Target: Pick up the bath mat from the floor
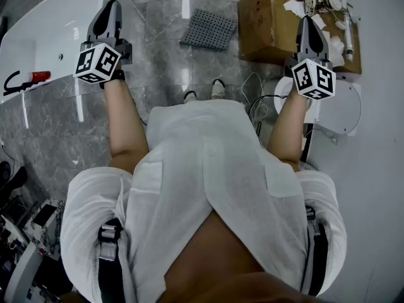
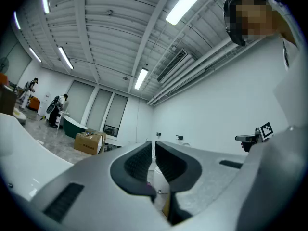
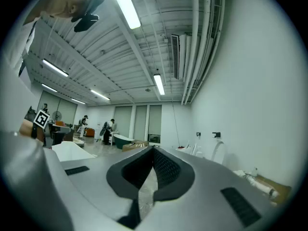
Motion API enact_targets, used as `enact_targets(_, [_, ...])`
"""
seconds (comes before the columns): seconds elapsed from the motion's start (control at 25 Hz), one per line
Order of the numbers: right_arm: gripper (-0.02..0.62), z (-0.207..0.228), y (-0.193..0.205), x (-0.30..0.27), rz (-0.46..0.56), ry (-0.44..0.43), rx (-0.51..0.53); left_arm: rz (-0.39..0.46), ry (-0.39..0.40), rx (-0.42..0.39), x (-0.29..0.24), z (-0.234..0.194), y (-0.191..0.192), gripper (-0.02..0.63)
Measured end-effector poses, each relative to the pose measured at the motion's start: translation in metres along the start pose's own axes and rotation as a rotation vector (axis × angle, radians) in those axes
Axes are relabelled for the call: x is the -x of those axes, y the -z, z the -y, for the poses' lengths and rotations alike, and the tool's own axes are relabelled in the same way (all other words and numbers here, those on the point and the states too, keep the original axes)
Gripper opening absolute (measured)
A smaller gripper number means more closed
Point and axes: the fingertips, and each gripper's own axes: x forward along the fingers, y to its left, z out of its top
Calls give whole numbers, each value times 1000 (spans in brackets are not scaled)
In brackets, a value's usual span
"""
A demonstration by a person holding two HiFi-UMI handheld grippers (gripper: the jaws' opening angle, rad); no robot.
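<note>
The right gripper [image 3: 153, 152] has its jaws pressed together at the tips, with nothing between them. The left gripper [image 2: 154, 144] is all but closed: a thin slit shows between its ribbed pads, and that slit is empty too. Both grippers are held out level in front of the person, one on each side of the body, well above the grey marble floor [image 1: 158, 55].

The bath mat [image 1: 209, 29] lies flat on that floor, ahead of the person's feet [image 1: 203, 93]. In the head view it sits between the two grippers, nearer the right one and well apart from both. It is a dark grey, studded rectangle turned askew to the floor tiles. Its near edge runs across the view and dips toward the right, and its left corner points back toward the person. It looks only slightly longer across than deep, so its long axis seems to follow that slanted crosswise line.

A cardboard box [image 1: 265, 24] stands just beside the mat on its right. A white bathtub [image 1: 50, 17] fills the far left, and a toilet [image 1: 344, 109] sits at the right.
</note>
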Motion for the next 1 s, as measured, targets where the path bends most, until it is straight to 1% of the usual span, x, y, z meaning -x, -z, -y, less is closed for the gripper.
enact_targets(0.44, [26, -3, 0, -3, -8, 9, 5, -11, 17, 17, -8, -1, 6, 31])
enact_targets(0.6, [26, -4, -1, -7, 7, 2, -13, -14, 28, 17, -11, -2, 7, 31])
enact_targets(0.76, [28, -3, -1, -10, 15, 21, -4, -14, 26, 19, -12, -6, 8, 32])
enact_targets(1.0, [28, -1, -2, -13, 24, 20, -14, -16, 24, 20, -14, -6, 8, 31])
